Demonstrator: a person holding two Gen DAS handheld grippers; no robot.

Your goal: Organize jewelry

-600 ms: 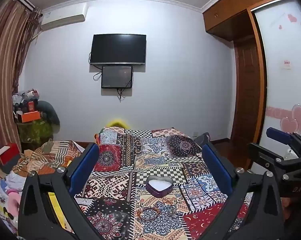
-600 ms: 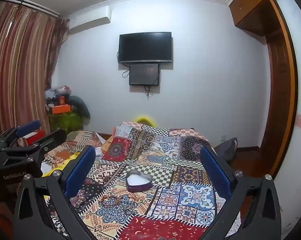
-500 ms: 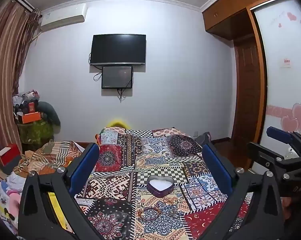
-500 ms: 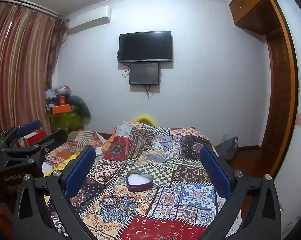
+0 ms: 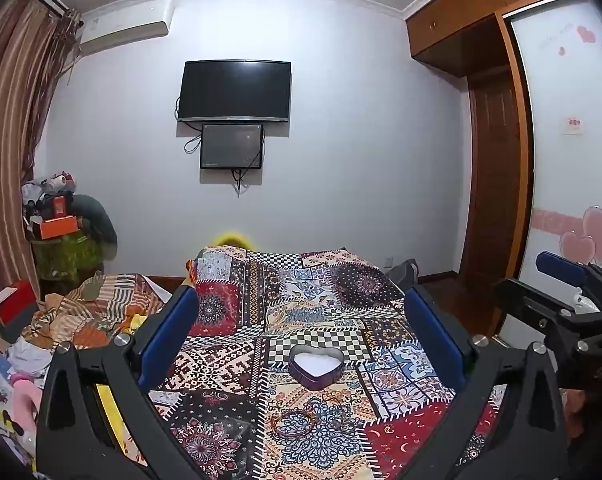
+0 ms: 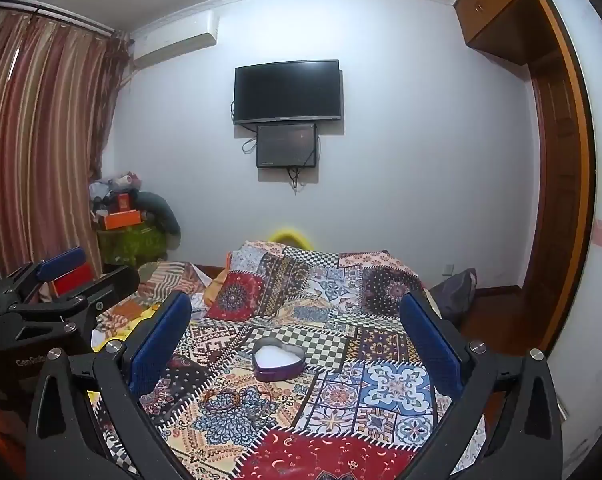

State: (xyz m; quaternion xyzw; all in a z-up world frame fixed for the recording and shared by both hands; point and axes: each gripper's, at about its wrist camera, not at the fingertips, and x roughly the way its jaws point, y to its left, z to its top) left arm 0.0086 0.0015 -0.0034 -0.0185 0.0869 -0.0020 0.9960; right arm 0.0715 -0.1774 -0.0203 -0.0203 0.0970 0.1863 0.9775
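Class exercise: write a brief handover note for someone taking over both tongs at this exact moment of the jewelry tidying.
Left tongs: open, empty, above the bed.
Right tongs: open, empty, alongside.
Heart-shaped tin: open on the patchwork quilt; only its white lining shows.
Bracelets: on the quilt, nearer than the tin, a smaller tangle beside them.
Done: nothing packed.
Left: pick up each piece, place it in the tin.

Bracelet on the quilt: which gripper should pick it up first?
Left, probably. In its view the bracelet lies nearly centred between the open left gripper's fingers. In the right view it sits left of the open right gripper's centreline. The heart-shaped box sits beyond.
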